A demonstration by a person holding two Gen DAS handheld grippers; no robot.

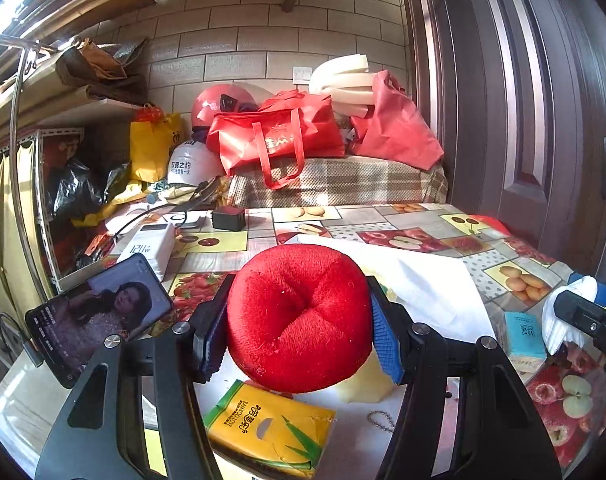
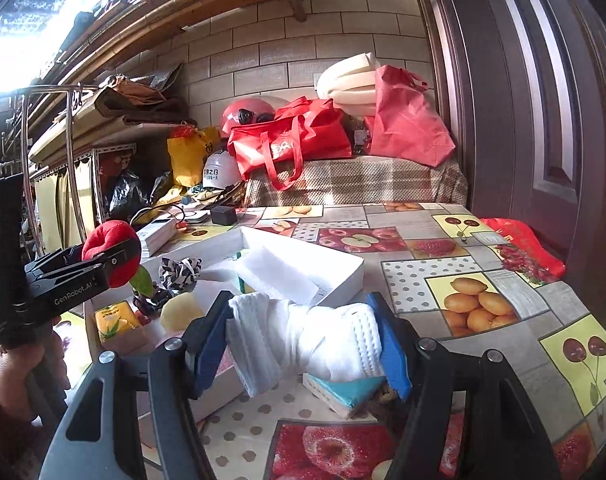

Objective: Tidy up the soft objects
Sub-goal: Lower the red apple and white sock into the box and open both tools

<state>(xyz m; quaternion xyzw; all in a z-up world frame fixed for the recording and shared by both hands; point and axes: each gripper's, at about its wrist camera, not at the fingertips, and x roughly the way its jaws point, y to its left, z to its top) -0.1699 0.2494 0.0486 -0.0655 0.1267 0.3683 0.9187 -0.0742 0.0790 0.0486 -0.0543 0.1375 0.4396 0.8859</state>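
Observation:
My left gripper (image 1: 299, 332) is shut on a red plush apple (image 1: 299, 320), held above the table; it also shows in the right wrist view (image 2: 111, 248) at the left. My right gripper (image 2: 303, 344) is shut on a rolled white towel (image 2: 307, 340), held low over the table; the towel also shows in the left wrist view (image 1: 559, 320). A white shallow box (image 2: 343, 276) with white foam (image 2: 279, 268) in it lies behind the towel. A yellow tissue pack (image 1: 271, 428), a pale yellow sponge (image 2: 183, 312) and a black-and-white scrunchie (image 2: 181, 272) lie at the box's left.
A teal tissue pack (image 2: 343, 394) lies under the right gripper. A phone (image 1: 99, 316) on a stand, a white power bank (image 1: 151, 244) and a black cube (image 1: 229, 218) sit at the left back. Red bags (image 1: 279, 136) and helmets are piled behind the fruit-print table (image 2: 483, 300).

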